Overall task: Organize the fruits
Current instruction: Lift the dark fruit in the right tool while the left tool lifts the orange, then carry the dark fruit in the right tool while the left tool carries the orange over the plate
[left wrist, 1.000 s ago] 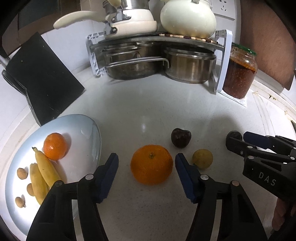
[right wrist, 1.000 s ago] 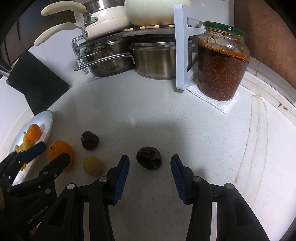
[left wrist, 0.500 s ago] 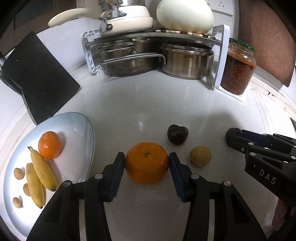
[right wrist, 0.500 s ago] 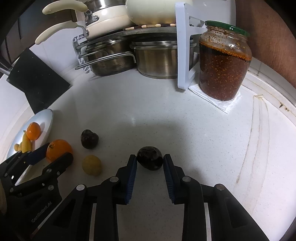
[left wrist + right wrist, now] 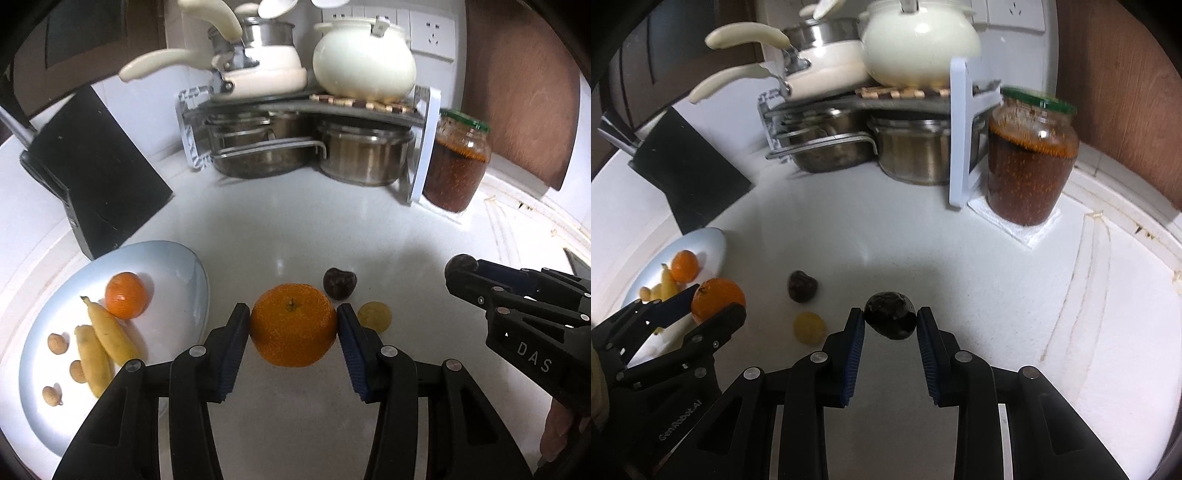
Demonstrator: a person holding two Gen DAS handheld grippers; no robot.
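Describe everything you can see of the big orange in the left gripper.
The big orange is round and slightly flattened, with bright, dimpled peel and a small dark stem scar facing up. It looks whole and unbruised. The left gripper is shut on it, one blue ribbed pad pressing each side at its widest part. It sits just right of the pale blue plate, in front of a dark fruit and a small yellow fruit. Whether it rests on the white counter is unclear.
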